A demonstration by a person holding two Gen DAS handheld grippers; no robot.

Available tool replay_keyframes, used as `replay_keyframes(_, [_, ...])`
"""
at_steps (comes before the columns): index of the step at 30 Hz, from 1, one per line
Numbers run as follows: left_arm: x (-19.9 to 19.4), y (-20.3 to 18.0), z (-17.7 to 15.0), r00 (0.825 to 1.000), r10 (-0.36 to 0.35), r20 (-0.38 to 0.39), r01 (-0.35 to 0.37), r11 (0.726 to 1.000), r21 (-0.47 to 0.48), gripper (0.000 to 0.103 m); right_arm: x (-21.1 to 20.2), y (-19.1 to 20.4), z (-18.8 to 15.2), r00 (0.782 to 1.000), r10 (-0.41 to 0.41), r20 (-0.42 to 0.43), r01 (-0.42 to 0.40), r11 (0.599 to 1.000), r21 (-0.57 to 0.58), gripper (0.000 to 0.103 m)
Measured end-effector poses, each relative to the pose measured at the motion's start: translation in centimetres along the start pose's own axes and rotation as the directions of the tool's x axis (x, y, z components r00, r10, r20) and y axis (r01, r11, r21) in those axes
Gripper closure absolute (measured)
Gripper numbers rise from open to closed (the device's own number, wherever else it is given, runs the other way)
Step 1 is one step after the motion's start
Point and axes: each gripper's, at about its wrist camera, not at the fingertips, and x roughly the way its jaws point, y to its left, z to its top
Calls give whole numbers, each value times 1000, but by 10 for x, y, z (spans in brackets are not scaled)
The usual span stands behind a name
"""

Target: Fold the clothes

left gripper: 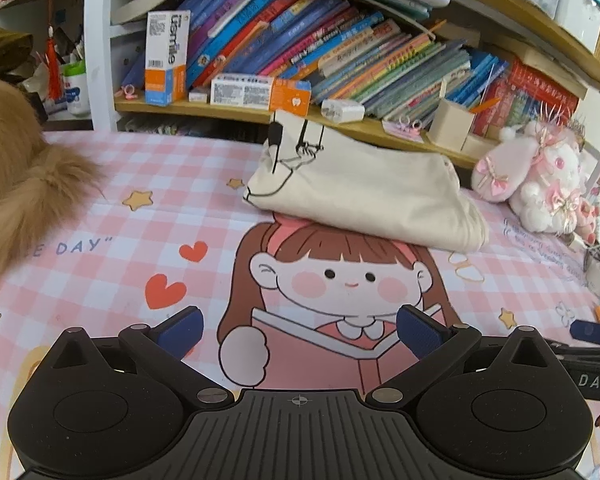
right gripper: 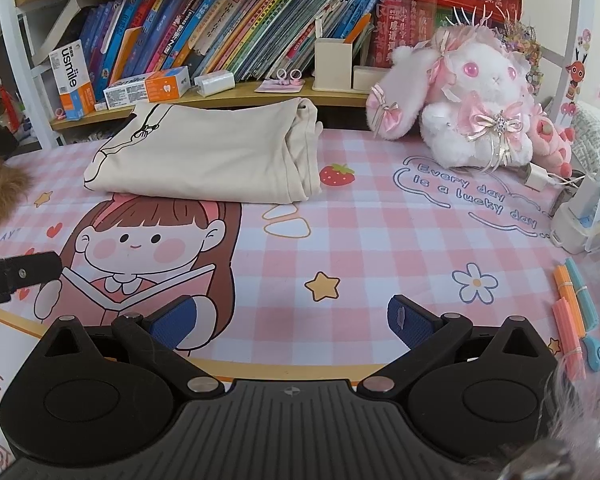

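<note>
Right claw (right gripper: 292, 320) spread wide, empty, above the pink checked worktop (right gripper: 360, 240). Folded cream shirt (right gripper: 204, 156) lying flat near the bookshelf (right gripper: 236, 98), beside a plush rabbit (right gripper: 468, 108).

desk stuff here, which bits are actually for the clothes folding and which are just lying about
For the job:
- cream garment, already folded on the pink mat
- left tongs, open, empty
- right tongs, open, empty

Lying about:
- plush bunny
- toothpaste boxes
- books
- pen holder
- coloured sticks
- furry tan thing, left edge

A child's study desk at home: crammed bookshelf (right gripper: 228, 32), plush rabbit (right gripper: 472, 108), cartoon desk mat (right gripper: 380, 232).
</note>
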Motion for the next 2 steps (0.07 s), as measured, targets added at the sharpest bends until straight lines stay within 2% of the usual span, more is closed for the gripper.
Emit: replay_keyframes(2, [1,-1,0,1000,-1,-1,1,1000,1,0,0,0,0,1000,1,-1,-1,1000,3,0])
